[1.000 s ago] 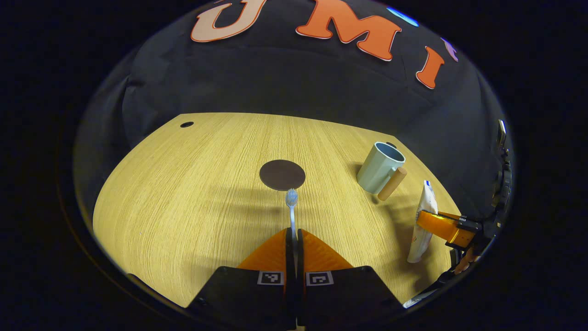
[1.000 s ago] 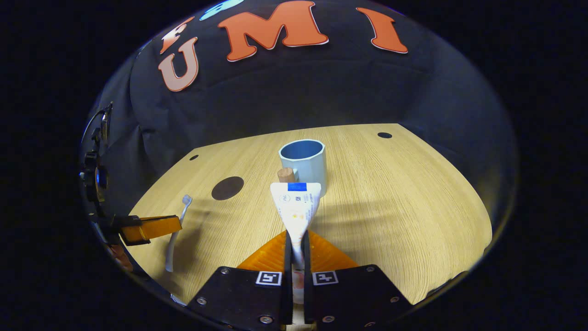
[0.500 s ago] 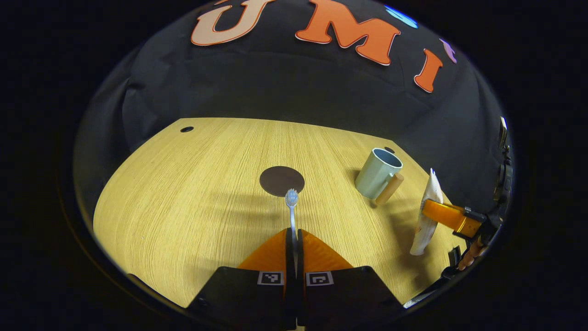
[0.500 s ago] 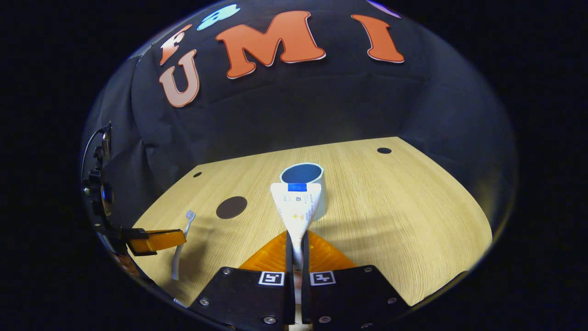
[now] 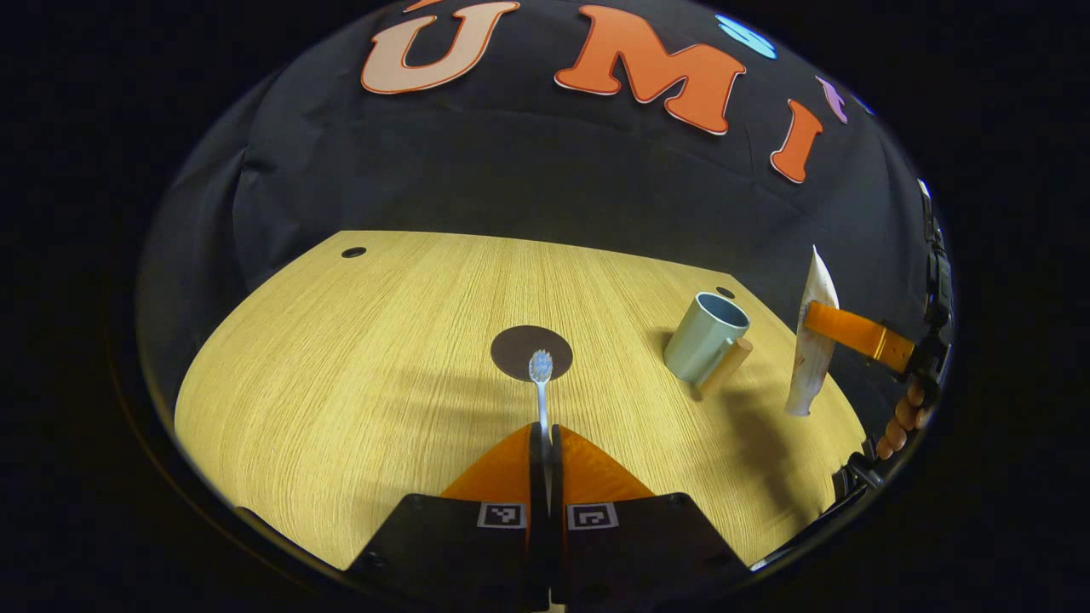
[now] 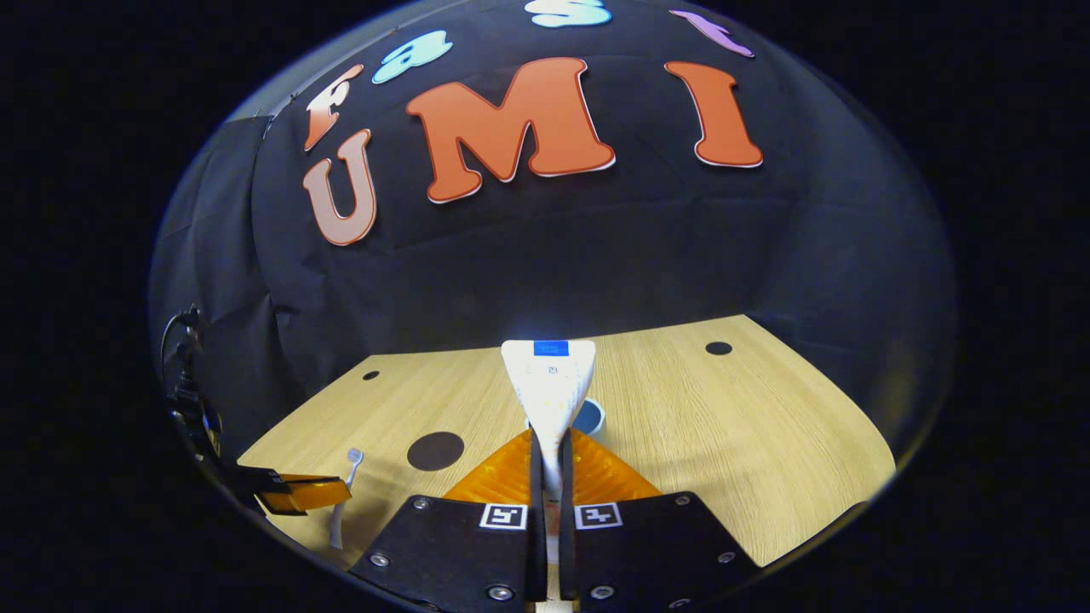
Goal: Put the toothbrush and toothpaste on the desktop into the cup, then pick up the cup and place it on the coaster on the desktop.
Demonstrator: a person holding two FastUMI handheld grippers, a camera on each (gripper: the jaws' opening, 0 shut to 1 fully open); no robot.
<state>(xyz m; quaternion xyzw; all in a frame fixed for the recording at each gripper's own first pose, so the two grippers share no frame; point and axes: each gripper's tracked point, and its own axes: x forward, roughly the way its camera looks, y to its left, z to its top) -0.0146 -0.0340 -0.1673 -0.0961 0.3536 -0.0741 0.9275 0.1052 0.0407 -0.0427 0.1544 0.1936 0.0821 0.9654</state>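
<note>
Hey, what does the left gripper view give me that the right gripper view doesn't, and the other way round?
Left gripper view: the cup's full side with its wooden handle, standing apart from the held-up toothpaste, plus the person's fingers behind the right tool.
Right gripper view: the toothpaste's flat face end-on, covering most of the cup.
Shared: the coaster, the toothbrush pinched in the left tool, the toothpaste pinched in the right tool, the desktop.

On the desktop (image 5: 341,358), the coaster (image 5: 530,352) lies just ahead of the left gripper (image 5: 542,443) and its toothbrush (image 5: 541,383); the cup (image 5: 707,336) stands to its right, the toothpaste (image 5: 811,340) beyond.
</note>
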